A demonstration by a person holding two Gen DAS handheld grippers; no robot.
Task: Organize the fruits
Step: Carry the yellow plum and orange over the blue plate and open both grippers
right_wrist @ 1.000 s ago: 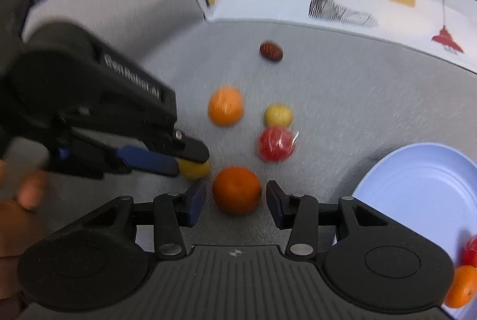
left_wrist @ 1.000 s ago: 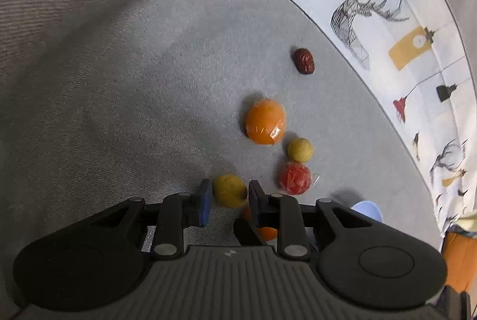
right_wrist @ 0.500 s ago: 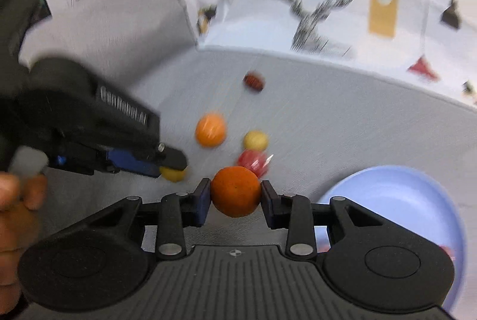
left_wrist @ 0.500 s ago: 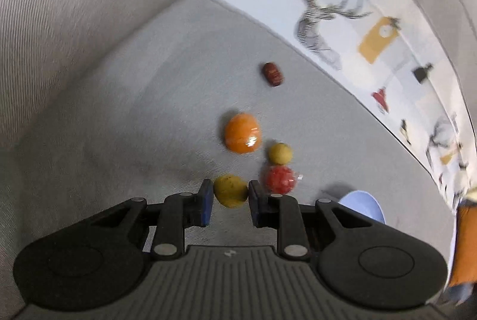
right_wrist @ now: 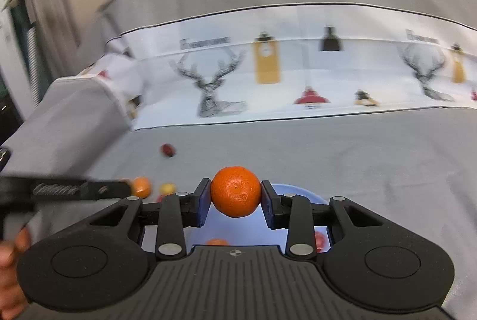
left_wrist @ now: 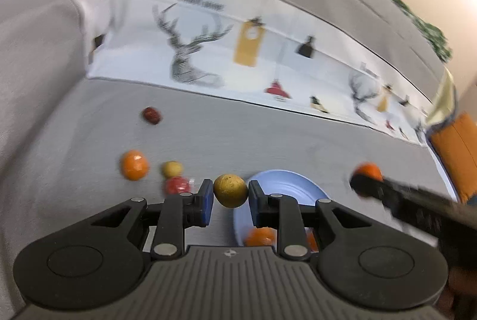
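My left gripper is shut on a small yellow fruit and holds it in the air by the left rim of the pale blue plate. My right gripper is shut on an orange tangerine and holds it above the same plate. The plate holds an orange fruit and a red one, partly hidden by the fingers. An orange fruit, a small yellow fruit, a red wrapped fruit and a dark red date lie on the grey sofa seat.
A white cloth printed with deer lies along the back of the seat. The grey armrest rises at the left. An orange cushion lies at the far right. The right gripper, holding the tangerine, shows at the right of the left wrist view.
Both grippers have lifted their fruits off the seat and swung right toward the blue plate. The right gripper closed on the tangerine during the last second.
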